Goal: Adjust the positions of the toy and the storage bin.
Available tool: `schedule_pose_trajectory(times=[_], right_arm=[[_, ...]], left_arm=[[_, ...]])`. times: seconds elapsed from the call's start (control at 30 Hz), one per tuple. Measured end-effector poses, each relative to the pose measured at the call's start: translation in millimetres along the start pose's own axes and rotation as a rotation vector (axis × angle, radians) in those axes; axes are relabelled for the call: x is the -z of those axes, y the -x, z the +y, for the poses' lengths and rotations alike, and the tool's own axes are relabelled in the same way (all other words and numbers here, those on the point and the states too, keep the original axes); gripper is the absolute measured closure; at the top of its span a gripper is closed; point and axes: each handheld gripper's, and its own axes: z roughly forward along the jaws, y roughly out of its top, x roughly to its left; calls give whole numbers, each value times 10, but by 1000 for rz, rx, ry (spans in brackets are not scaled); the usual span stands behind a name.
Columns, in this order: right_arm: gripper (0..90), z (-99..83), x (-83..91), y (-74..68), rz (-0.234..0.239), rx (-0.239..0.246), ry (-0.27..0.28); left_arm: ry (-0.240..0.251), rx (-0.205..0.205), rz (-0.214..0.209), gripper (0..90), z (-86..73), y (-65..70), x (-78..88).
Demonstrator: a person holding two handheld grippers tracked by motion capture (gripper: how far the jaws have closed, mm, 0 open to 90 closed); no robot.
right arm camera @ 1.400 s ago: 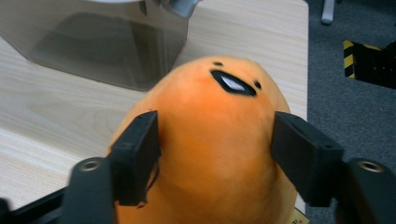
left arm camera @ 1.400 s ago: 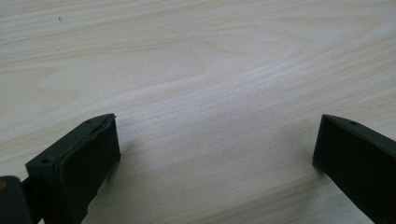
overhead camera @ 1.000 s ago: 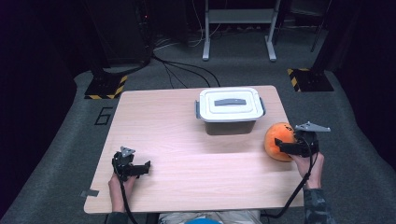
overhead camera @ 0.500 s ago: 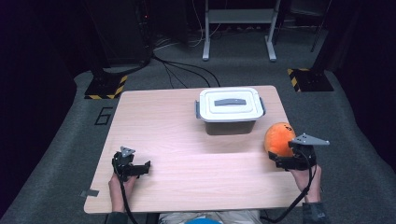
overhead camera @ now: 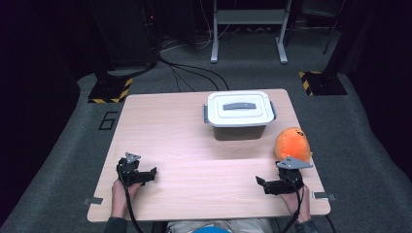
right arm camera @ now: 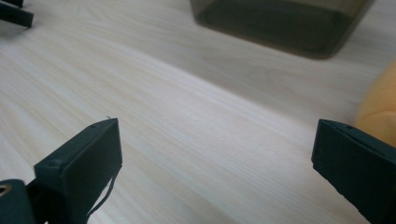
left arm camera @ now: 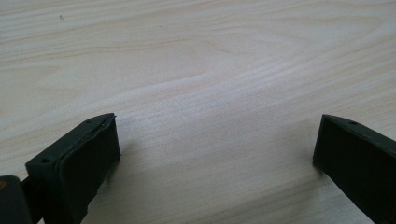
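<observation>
High view first: a pale wood-grain tabletop (overhead camera: 194,145), rectangular with rounded corners, on grey carpet. Toward the far edge, right of centre, sits a boxy plastic storage container (overhead camera: 240,115) with a white lid, a grey handle on top and grey clips at the sides; its body is a smoky translucent brown. Close to the right edge there's a round, fuzzy orange plush toy (overhead camera: 292,144), soft-looking and resting on the wood. The right gripper (overhead camera: 265,184) is near the front right corner, just in front of the plush and clear of it. Its jaws have just been opening and now stand wide with nothing between them. The left gripper (overhead camera: 150,174) is near the front left corner, jaws also spread apart and empty.

Left gripper view: two matte black, blocky jaws far apart, low over bare wood grain, nothing in the gap.

Right gripper view: same deal, black jaws wide, bare tabletop between them. The plush is a blurry orange patch at the right side, behind the right-hand jaw, and the container's dark translucent base is up top.
</observation>
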Motion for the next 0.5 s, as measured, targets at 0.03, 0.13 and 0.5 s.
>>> schedule_pose_trajectory(times=[0.03, 0.13, 0.5], right_arm=[[11, -17, -47, -19, 12, 1, -14], [10, -74, -192, -73, 33, 10, -38], [11, -192, -546, -40, 15, 52, -132]], left_arm=[[0, 0, 0, 1, 0, 0, 0], [-1, 12, 8, 0, 7, 17, -7], [27, -70, -118, 0, 237, 15, -54]])
